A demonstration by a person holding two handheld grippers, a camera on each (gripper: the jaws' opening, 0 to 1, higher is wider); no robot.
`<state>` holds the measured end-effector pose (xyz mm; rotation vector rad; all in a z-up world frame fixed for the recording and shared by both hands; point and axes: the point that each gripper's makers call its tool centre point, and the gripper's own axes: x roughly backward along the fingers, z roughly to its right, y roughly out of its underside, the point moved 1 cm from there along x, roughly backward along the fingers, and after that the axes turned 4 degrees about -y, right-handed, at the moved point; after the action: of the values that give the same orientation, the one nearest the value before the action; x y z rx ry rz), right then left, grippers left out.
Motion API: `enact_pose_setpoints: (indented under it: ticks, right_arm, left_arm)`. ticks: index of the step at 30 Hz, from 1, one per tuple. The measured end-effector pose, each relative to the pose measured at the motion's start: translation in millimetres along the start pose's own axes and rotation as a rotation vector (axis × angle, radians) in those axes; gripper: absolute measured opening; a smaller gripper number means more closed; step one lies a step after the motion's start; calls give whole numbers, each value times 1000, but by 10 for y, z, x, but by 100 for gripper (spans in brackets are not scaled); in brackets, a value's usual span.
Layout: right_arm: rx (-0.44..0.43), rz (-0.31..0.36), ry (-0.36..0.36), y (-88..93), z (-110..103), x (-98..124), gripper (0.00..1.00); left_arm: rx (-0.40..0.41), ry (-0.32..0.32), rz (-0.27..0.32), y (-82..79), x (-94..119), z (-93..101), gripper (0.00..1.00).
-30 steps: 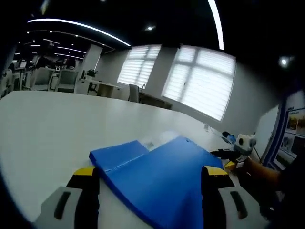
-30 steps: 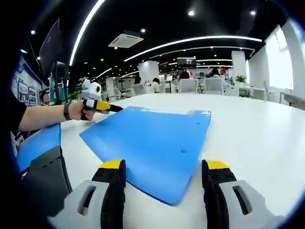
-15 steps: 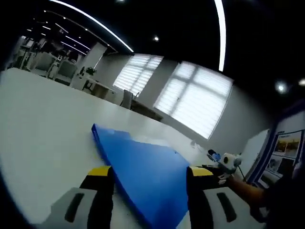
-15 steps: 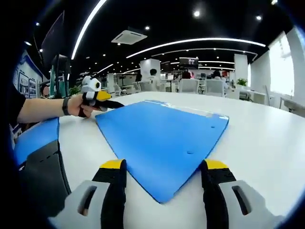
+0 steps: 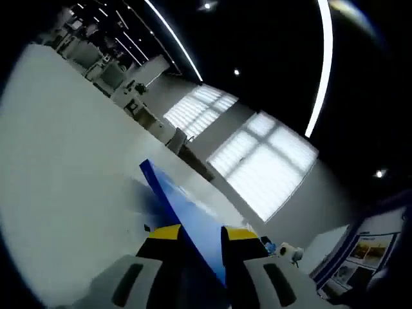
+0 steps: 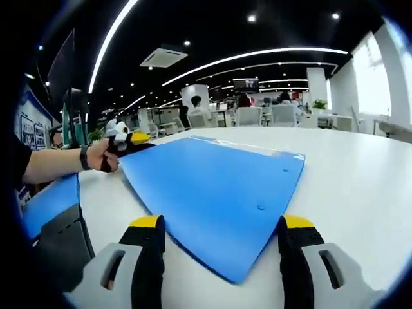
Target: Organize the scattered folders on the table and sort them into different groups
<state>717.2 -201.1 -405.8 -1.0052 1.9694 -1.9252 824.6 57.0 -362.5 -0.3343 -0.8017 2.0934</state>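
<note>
A blue folder (image 6: 212, 193) lies on the white table (image 6: 360, 187), its near corner pointing between my right gripper's jaws. My right gripper (image 6: 222, 222) is open, jaws standing wide on either side of that corner. At the folder's far left corner, a hand holds my left gripper (image 6: 132, 143), shut on the folder's edge. In the left gripper view the same blue folder (image 5: 174, 196) runs edge-on away from my left gripper (image 5: 201, 233), whose jaws pinch it. The right gripper (image 5: 290, 251) shows small past the folder.
A second blue folder (image 6: 48, 203) lies at the left, and a dark grey folder (image 6: 58, 251) sits in front of it. Bare white table (image 5: 64, 161) stretches left of the held folder. Office desks, chairs and blinds stand far behind.
My left gripper's jaws have drawn together onto the blue folder's edge, and that view has rolled and tilted up. In the right gripper view the folder's left corner has risen slightly.
</note>
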Motion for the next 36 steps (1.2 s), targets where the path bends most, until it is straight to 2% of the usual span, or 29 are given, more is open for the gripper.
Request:
enact_pose_setpoints:
  ticks: [1, 3, 4, 6, 7, 10, 13, 16, 18, 23, 29, 32, 34, 35, 36]
  right_arm:
    - [-13, 5, 10, -7, 32, 8, 71]
    - [-27, 11, 17, -16, 62, 12, 72]
    - [-32, 14, 27, -19, 90, 10, 73]
    - [-35, 16, 31, -24, 108, 8, 74]
    - [-41, 20, 31, -30, 118, 5, 74]
    - [-52, 25, 29, -36, 138, -2, 74]
    - [-57, 27, 28, -41, 168, -8, 74]
    - [-75, 36, 27, -50, 210, 0, 74]
    - [-91, 44, 22, -59, 240, 1, 74]
    - [-121, 60, 14, -73, 190, -14, 75]
    - [-123, 63, 12, -66, 173, 5, 75]
    - [-119, 63, 7, -62, 161, 12, 77]
    - [-113, 62, -4, -63, 136, 9, 84]
    - [-107, 65, -33, -74, 81, -6, 88]
    - [-97, 63, -42, -74, 57, -14, 94]
  left_arm:
    - [50, 19, -10, 22, -7, 37, 27]
    - [47, 7, -22, 73, -22, 61, 30]
    - [53, -5, -58, 165, -20, 82, 30]
    - [175, 27, -34, 158, -1, 142, 30]
    - [234, 58, -9, 130, 14, 176, 26]
    - [300, 103, 15, 125, 35, 258, 16]
    - [397, 132, 26, 90, 23, 287, 14]
    - [516, 217, 35, 64, 27, 392, 14]
    - [559, 277, 29, 68, 36, 478, 11]
    - [607, 404, -3, 103, 68, 686, 7]
    - [583, 404, 0, 95, 97, 693, 12]
    - [544, 385, 12, 81, 95, 706, 14]
    - [546, 375, 12, 81, 91, 703, 14]
    - [547, 353, 41, 58, 75, 691, 13]
    - [557, 355, 38, 66, 62, 698, 11]
